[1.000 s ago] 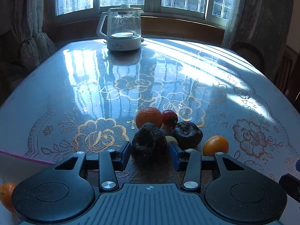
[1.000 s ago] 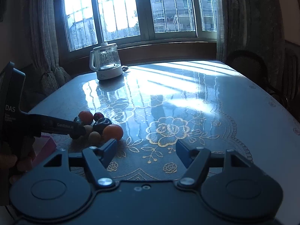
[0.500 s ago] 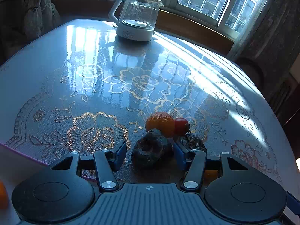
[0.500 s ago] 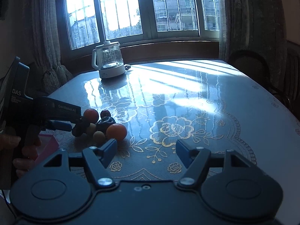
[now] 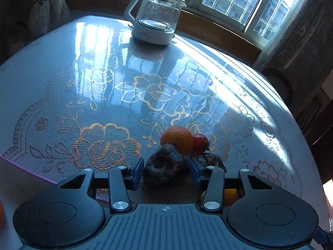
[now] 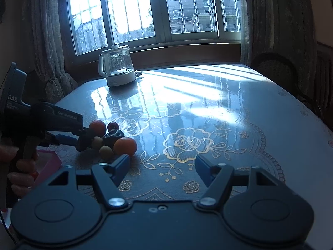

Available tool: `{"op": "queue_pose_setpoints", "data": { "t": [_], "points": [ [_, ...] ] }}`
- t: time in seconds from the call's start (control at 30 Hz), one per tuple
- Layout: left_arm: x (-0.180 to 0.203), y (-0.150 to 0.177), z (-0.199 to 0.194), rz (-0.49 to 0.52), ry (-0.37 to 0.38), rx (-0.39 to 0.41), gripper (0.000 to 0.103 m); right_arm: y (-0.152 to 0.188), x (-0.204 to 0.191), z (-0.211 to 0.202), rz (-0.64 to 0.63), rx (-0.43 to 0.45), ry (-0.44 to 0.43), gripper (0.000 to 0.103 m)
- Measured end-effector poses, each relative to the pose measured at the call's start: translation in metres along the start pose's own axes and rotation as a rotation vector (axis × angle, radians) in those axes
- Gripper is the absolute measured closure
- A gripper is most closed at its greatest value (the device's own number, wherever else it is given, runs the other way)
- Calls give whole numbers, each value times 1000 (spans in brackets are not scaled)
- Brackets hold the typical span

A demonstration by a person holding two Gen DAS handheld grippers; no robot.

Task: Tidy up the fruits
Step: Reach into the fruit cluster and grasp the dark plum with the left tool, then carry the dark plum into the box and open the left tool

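My left gripper (image 5: 166,169) is shut on a dark wrinkled fruit (image 5: 164,167) and holds it above the table; it shows from the side in the right wrist view (image 6: 84,140). Below and beyond it lie an orange (image 5: 177,138), a small red fruit (image 5: 200,143) and another dark fruit (image 5: 210,159). In the right wrist view the pile also has a second orange (image 6: 124,145) and two pale round fruits (image 6: 106,151). My right gripper (image 6: 162,167) is open and empty above the floral tablecloth, right of the pile.
A glass kettle (image 5: 155,17) stands at the table's far side near the windows. A pink-rimmed white tray (image 5: 22,179) lies at the near left, with an orange (image 5: 1,216) at its edge. A chair (image 6: 276,66) stands at the far right.
My left gripper has lifted the dark fruit and tilted downward; the remaining fruits sit lower and farther under it. The right gripper has drifted slightly and stays open.
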State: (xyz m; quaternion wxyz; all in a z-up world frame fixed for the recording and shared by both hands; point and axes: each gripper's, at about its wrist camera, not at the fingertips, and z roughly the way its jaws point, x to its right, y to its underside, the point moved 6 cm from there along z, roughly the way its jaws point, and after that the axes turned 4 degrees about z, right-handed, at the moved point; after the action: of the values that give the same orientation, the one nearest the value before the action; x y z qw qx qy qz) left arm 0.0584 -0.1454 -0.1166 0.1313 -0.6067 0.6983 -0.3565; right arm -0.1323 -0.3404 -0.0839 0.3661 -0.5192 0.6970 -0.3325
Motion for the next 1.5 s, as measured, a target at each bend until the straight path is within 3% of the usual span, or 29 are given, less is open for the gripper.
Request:
{"op": "queue_pose_setpoints", "data": {
  "t": [0.1,0.13,0.17,0.2,0.27,0.4,0.53,0.67,0.93,1.2,1.33,1.5],
  "points": [
    [0,0,-2,5,6,-2,58,-1,-1,1,2,2,0,33],
    [1,-1,-5,15,11,10,62,0,-1,1,2,3,0,33],
    [3,-3,-10,37,16,40,75,-1,-1,1,2,4,0,34],
    [5,-5,-13,51,17,49,78,-1,-1,1,2,6,-1,34],
    [5,-8,-11,35,52,26,78,-1,-1,1,2,7,0,34],
    [6,-9,-12,64,45,26,78,-1,-3,1,-4,6,-6,33],
    [-4,-4,-8,68,-15,-8,77,-2,-5,0,-13,14,-10,30],
    [-7,-5,-7,64,12,-26,76,-3,-5,-1,-10,20,-13,29],
    [-8,-7,-10,51,27,-22,77,-5,-5,0,-5,26,-13,29],
    [-15,-21,-45,73,33,41,77,-8,-13,-3,-12,34,-27,29],
    [-44,-26,-86,104,-13,99,77,-12,-25,-5,-30,42,-48,29],
    [-119,-7,-111,74,-154,59,77,-13,-46,-4,-42,46,-82,29]
  ]
}}
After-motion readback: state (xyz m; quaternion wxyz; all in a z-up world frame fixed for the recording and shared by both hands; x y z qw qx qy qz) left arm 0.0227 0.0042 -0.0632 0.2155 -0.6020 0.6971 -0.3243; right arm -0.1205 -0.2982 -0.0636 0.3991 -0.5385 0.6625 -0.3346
